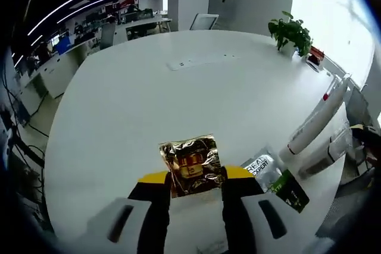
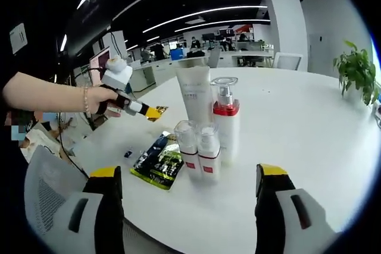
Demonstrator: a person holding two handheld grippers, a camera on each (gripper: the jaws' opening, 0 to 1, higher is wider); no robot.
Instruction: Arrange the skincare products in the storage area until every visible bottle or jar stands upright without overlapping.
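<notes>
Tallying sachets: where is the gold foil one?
Left gripper view: gold foil sachet sits between the left gripper jaws, above the white table, left of the silver sachet.

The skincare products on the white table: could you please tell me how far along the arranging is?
Done: the white tube, the red-collared pump bottle and two small clear-capped bottles stand upright in a tight cluster. In hand: the left gripper grips a gold foil sachet. Left: the green-and-black sachet lies flat on the table. The right gripper is open.
</notes>
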